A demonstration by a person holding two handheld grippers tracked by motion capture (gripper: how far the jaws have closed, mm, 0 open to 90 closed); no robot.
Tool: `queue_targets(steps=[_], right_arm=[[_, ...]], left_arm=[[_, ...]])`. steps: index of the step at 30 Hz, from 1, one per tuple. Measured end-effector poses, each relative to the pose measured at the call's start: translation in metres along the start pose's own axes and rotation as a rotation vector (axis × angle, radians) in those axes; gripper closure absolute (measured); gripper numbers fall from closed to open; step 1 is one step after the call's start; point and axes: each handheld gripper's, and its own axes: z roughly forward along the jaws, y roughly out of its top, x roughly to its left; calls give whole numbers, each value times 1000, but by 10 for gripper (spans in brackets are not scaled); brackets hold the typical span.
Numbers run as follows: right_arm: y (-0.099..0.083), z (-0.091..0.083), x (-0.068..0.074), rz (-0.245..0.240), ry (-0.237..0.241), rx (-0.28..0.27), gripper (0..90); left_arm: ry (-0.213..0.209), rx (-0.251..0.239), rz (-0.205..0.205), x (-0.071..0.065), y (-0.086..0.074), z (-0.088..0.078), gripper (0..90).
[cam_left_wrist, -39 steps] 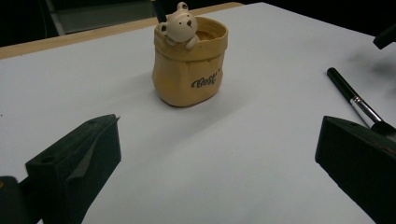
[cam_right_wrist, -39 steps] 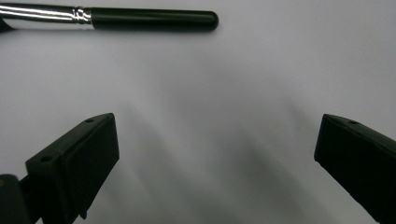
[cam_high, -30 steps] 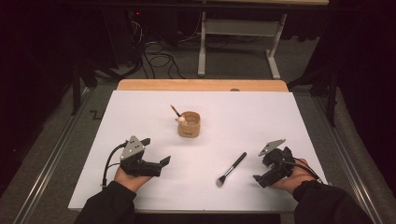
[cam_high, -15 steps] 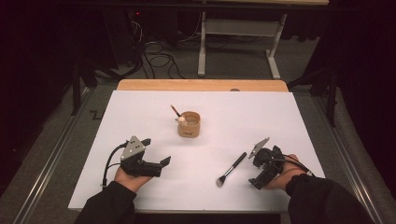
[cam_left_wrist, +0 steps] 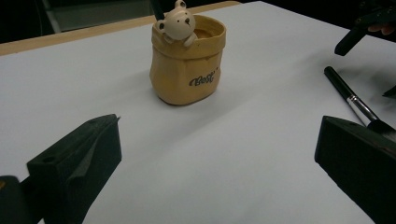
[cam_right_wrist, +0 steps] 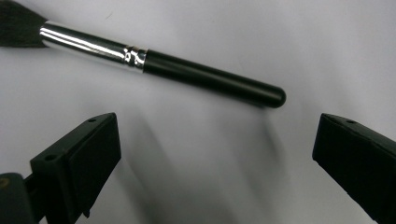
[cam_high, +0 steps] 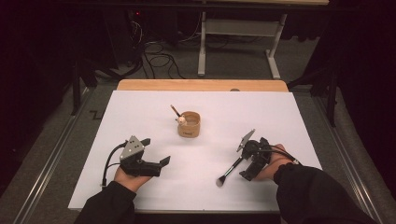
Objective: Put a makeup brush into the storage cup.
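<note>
Right gripper (cam_high: 250,168) held near right, jaws spread wide apart, nothing clamped, just beside black-handled makeup brush with silver ferrule (cam_high: 230,167) laid flat on white table sheet (cam_high: 299,121). Left gripper (cam_high: 159,164) held near left, jaws likewise apart. Farther, at centre, tan ceramic sack-shaped pot with bear figure (cam_high: 189,124); dark-handled brush (cam_high: 175,111) stood inside, tilted left.

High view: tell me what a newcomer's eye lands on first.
A tan bear-faced pot stands mid-table on the white sheet, with a dark stick rising from it. Nearer the person, a black makeup brush lies flat, the open right claw right beside it. The left claw waits open, apart.
</note>
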Motion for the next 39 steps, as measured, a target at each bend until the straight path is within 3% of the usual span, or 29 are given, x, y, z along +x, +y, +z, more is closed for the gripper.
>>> queue_targets(steps=[18,28,39], right_arm=[[19,12,-3,-121,47,1,48],[20,16,-6,-125,53,5,74],[19,17,-10,-118,97,3,110]], left_arm=[[-13,9,-25,2,0,0,12],[-18,14,-35,3,-1,1,12],[-21,14,-41,4,-1,1,12]])
